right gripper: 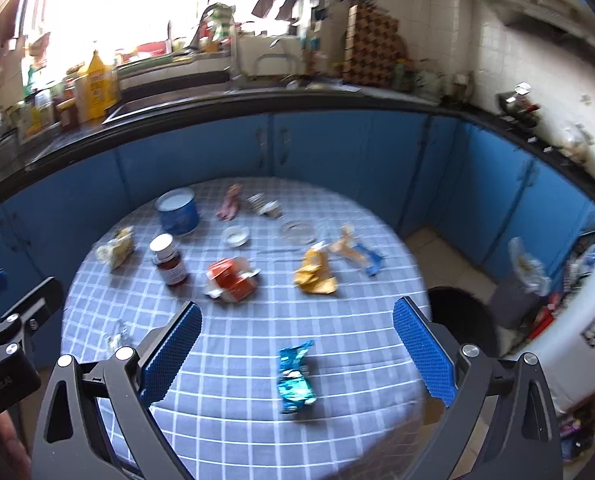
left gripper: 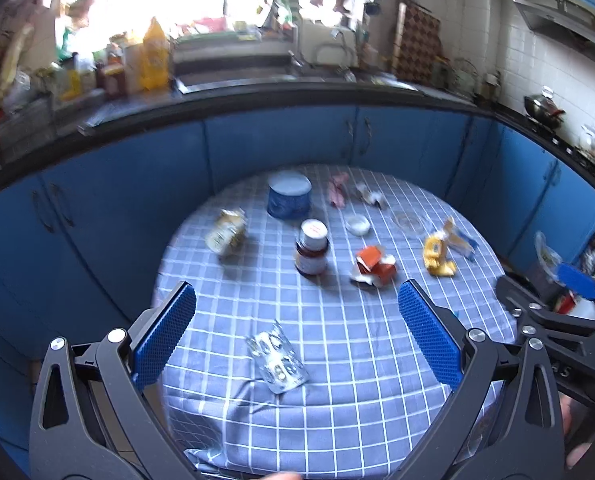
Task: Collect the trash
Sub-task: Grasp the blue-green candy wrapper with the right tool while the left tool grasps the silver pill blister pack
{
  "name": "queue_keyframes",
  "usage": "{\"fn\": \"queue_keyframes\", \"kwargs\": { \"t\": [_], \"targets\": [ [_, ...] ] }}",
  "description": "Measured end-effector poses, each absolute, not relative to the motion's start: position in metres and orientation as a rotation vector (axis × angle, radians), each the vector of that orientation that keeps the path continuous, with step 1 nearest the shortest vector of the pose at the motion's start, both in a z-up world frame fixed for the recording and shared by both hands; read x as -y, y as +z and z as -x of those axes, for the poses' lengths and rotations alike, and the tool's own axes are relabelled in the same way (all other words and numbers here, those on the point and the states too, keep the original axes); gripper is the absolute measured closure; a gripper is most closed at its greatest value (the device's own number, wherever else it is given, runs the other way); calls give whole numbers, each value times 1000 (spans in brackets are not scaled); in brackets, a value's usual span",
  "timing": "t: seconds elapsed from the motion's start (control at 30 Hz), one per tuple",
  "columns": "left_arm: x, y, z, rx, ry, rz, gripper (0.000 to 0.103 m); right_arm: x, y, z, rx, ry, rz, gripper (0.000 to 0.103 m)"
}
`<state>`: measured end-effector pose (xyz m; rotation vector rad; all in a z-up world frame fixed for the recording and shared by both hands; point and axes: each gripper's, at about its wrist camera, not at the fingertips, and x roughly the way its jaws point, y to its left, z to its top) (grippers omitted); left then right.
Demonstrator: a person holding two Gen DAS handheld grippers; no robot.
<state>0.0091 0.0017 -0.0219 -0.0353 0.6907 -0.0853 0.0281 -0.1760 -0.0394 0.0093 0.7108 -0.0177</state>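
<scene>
Teal wrapper (right gripper: 296, 376) is lying lengthwise away from the wide-open, empty right gripper (right gripper: 297, 334); left gripper (left gripper: 297, 316) is likewise gaping over a blister pack (left gripper: 276, 358).

We can read no label on the table's wrappers, tin (left gripper: 289, 199) or brown bottle (left gripper: 311, 249); blur hides all print.

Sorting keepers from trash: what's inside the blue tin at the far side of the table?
The round blue tin shows a pale top, lid or contents unclear; its inside is hidden.
</scene>
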Motion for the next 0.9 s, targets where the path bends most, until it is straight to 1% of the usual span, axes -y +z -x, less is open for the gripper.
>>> {"fn": "queue_keyframes", "kwargs": {
  "t": [0.07,0.23,0.37,0.53,0.63,0.7,0.73,0.77,0.8,0.83,0.87,0.9],
  "targets": [
    [-6,-41,-19,-770,-133,52,3,178,-59,-37,-753,-5,-23,9],
    [-11,-82,-34,-883,-98,27,4,189,-109,-57,-902,3,-57,9],
    [-15,-114,-42,-985,-89,25,4,194,-131,-62,-975,9,-76,9],
    [-18,-135,-52,-1052,-75,37,4,192,-142,-68,-1033,13,-61,9],
    [-22,-146,-58,-1105,-51,46,9,190,-146,-69,-1055,22,-49,9],
    [-27,-153,-62,-1137,-44,70,16,188,-148,-70,-1058,24,-40,9],
    [-30,-155,-64,-1147,-36,83,16,186,-148,-71,-1059,26,-31,9],
    [-32,-153,-64,-1133,-27,86,19,184,-148,-72,-1059,29,-23,10],
    [-32,-151,-64,-1130,-24,87,21,183,-149,-74,-1061,30,-13,13],
    [-33,-150,-64,-1125,-22,88,23,181,-150,-75,-1069,29,-2,25],
    [-33,-148,-63,-1121,-22,90,29,180,-153,-77,-1080,31,3,42],
    [-34,-146,-63,-1117,-24,91,34,180,-153,-78,-1079,40,-5,47]
  ]
}}
